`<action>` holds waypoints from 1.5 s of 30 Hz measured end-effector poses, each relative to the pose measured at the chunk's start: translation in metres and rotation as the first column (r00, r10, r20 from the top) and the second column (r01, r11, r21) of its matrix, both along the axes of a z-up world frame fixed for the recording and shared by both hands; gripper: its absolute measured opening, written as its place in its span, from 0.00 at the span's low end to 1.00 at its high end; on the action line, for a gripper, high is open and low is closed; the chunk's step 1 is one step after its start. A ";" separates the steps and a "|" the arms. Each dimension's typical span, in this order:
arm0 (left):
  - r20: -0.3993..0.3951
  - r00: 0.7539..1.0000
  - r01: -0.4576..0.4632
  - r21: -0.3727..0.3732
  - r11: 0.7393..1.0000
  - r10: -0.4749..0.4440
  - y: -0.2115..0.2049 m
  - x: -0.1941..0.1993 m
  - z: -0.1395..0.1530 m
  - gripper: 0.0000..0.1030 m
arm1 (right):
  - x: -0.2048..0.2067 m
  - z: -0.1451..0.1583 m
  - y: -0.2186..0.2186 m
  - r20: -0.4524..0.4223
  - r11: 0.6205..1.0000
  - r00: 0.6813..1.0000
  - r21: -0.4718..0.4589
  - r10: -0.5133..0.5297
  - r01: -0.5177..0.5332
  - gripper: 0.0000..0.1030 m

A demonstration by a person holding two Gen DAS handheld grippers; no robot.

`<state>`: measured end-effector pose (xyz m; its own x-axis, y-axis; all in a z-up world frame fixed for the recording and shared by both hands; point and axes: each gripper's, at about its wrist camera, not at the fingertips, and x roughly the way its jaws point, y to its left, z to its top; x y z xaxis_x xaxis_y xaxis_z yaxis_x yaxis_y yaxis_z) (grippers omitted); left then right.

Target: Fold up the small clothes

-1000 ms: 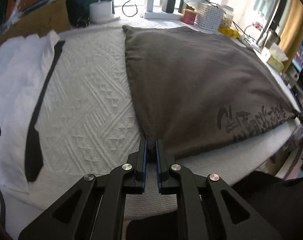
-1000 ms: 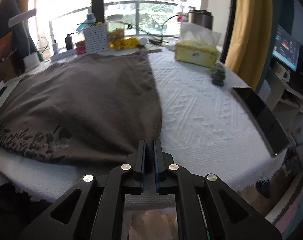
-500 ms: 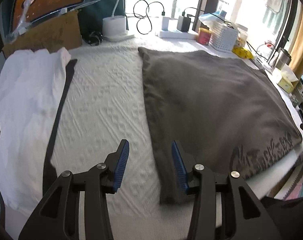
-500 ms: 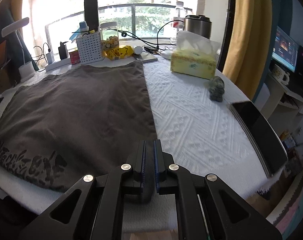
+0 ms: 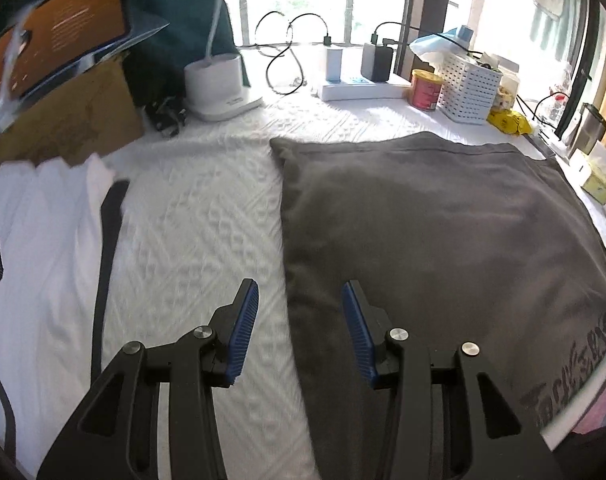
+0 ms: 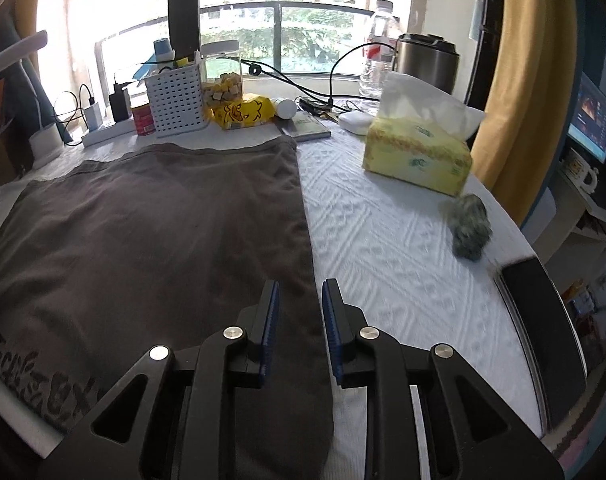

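The dark grey T-shirt (image 5: 443, 240) lies flat on the white textured tablecloth (image 5: 191, 240), its left edge under the left gripper (image 5: 299, 304), jaws well apart and empty, its right edge under the right gripper (image 6: 299, 304), whose jaws have just been parting, holding nothing.

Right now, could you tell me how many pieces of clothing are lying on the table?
2: a gray shirt spread flat in the middle, and a white garment with a black strip at the table's left edge. More may lie out of view.
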<state>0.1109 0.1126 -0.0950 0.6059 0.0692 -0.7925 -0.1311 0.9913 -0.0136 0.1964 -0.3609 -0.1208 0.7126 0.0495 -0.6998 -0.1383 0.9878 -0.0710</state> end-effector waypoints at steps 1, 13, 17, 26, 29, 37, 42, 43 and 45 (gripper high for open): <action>0.002 1.000 0.006 0.017 1.000 -0.006 -0.001 0.006 0.000 0.43 | 0.005 -0.001 0.001 -0.003 1.000 1.000 -0.001 0.003 -0.003 0.24; 0.030 0.999 0.017 0.068 0.998 -0.019 0.009 0.076 -0.005 0.42 | 0.064 -0.006 0.001 -0.026 0.999 0.999 -0.026 0.043 -0.043 0.24; 0.022 0.999 0.037 0.076 0.996 -0.038 0.013 0.100 -0.013 0.42 | 0.085 -0.008 0.004 -0.045 0.996 0.997 -0.061 0.063 -0.066 0.24; -0.044 0.998 0.057 0.075 0.996 -0.053 0.019 0.142 -0.030 0.43 | 0.142 -0.020 0.015 -0.132 0.977 0.978 -0.118 0.160 -0.175 0.40; -0.041 0.998 0.054 0.045 0.998 -0.052 0.024 0.148 -0.031 0.43 | 0.161 -0.019 0.022 -0.128 0.976 0.974 -0.096 0.185 -0.198 0.41; -0.021 0.997 0.069 0.021 0.997 -0.069 0.027 0.150 -0.032 0.43 | 0.202 -0.024 0.033 -0.127 0.970 0.964 -0.025 0.235 -0.240 0.41; 0.003 0.989 0.148 0.043 0.988 -0.148 0.012 0.150 -0.032 0.06 | 0.206 -0.023 0.037 -0.119 0.959 0.952 0.001 0.282 -0.284 0.05; 0.004 0.989 0.150 0.066 0.987 -0.150 0.009 0.151 -0.032 0.05 | 0.206 -0.023 0.037 -0.117 0.959 0.952 -0.004 0.282 -0.285 0.05; 0.015 0.990 0.140 0.075 0.987 -0.141 0.009 0.153 -0.031 0.05 | 0.204 -0.020 0.039 -0.096 0.960 0.957 -0.033 0.273 -0.277 0.04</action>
